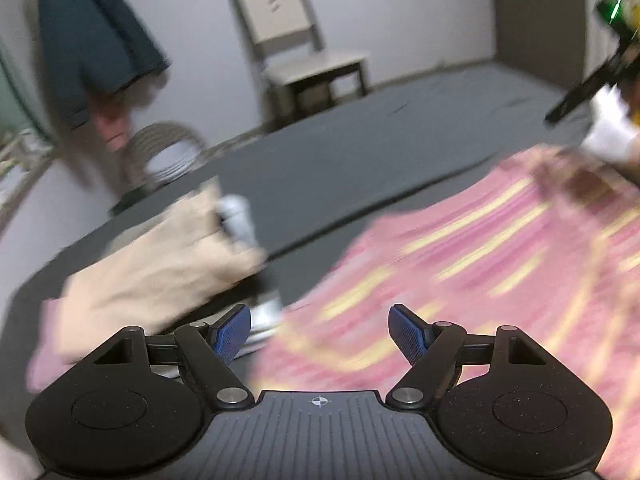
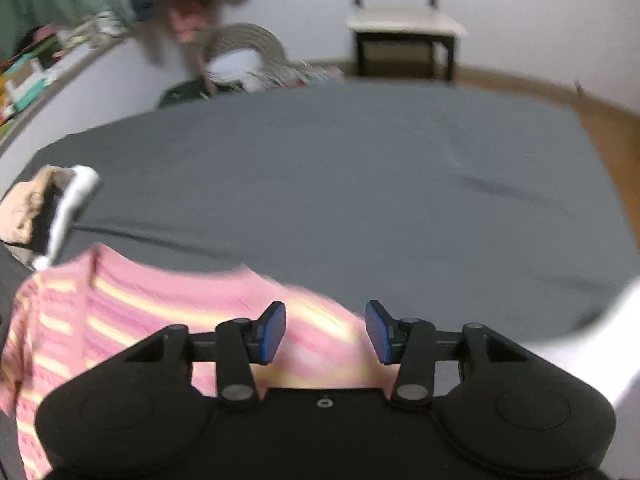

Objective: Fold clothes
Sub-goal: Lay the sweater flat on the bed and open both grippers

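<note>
A pink knit garment with yellow stripes is spread on the dark grey sheet (both views blurred). The left gripper is held over its near edge, blue pads apart, empty. The right gripper is likewise parted above its edge.

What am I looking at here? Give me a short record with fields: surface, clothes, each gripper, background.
Surface: dark grey mattress
Main garment: pink striped shirt, spread on the mattress
Other clothes: beige garment, left of the shirt
Left gripper: open, holding nothing, over the shirt's edge
Right gripper: open, holding nothing, over the shirt
Background: chair by the wall
</note>
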`<act>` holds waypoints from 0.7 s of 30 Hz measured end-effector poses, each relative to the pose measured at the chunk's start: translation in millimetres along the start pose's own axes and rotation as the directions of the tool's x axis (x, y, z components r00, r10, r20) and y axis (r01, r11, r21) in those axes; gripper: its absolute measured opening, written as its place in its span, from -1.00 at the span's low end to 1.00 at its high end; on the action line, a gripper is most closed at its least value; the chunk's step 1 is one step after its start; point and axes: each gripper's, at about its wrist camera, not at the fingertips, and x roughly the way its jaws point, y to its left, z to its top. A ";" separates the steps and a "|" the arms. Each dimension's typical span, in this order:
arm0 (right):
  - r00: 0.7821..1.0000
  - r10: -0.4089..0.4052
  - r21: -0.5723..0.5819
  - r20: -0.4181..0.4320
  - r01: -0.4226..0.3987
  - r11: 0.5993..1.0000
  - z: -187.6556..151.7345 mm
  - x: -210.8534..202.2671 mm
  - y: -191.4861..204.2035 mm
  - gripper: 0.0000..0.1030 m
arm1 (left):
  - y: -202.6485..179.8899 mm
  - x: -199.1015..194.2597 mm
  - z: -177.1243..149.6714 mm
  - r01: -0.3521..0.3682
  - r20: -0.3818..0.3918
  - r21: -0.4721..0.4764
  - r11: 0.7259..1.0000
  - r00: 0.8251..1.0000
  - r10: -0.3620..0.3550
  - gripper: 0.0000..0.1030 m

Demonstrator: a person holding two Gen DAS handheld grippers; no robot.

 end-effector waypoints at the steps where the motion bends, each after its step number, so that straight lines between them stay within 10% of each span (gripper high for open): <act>1: 1.000 -0.008 0.000 -0.012 0.008 1.000 -5.5 3.3 -6.8 -0.16 | -11.6 0.3 1.6 0.047 0.010 -0.019 0.999 0.999 -0.047 0.49; 9: 0.996 0.053 0.064 -0.074 -0.049 0.997 -19.2 43.8 -36.9 -0.24 | -100.8 23.1 -7.4 0.262 0.028 -0.081 0.962 0.965 -0.260 0.49; 14: 0.988 0.125 0.051 -0.088 -0.121 0.991 -18.4 54.2 -43.0 -0.89 | -120.3 37.5 -24.5 0.233 -0.053 -0.067 0.970 0.970 -0.237 0.49; 21: 0.985 -0.165 -0.072 0.043 0.168 0.983 -12.6 41.3 -28.3 -0.90 | -103.7 53.0 -47.1 0.112 -0.173 -0.083 0.990 0.977 -0.125 0.49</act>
